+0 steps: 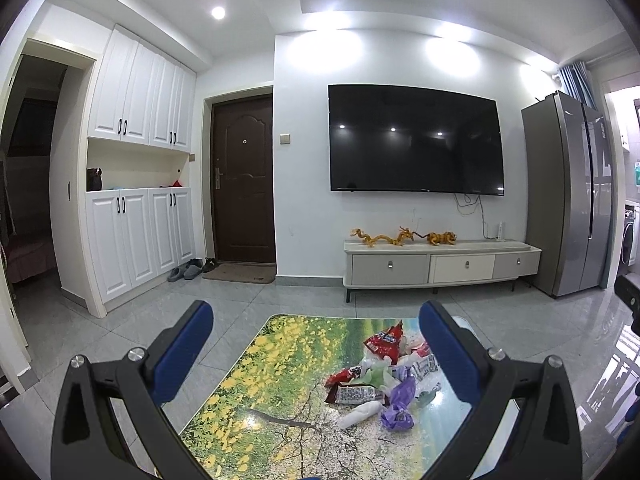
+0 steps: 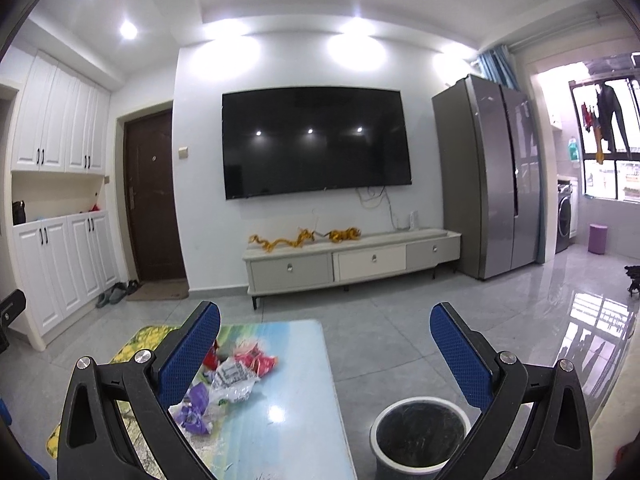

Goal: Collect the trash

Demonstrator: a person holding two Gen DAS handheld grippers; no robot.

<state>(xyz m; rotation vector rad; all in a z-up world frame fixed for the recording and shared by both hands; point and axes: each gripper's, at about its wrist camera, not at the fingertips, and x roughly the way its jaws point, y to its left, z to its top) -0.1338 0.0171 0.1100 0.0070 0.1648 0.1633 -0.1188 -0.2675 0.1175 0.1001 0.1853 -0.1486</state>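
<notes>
Both grippers hover wide open over the table, holding nothing.

From the left wrist we see the left gripper [image 1: 316,344] with its jaws spread wide and empty above the table [image 1: 240,380]; the trash pile [image 1: 380,376] of crumpled wrappers, red, white and purple, lies toward the table's right edge, between the blue fingers [image 1: 188,352] in this view but below them. From the right wrist we see the right gripper [image 2: 324,344], jaws equally wide and empty; the trash pile [image 2: 228,380] sits near the table's [image 2: 288,420] middle, partly hidden by the left finger, and a dark bin [image 2: 420,436] with a white rim stands on the floor just beside the table's right edge.
</notes>
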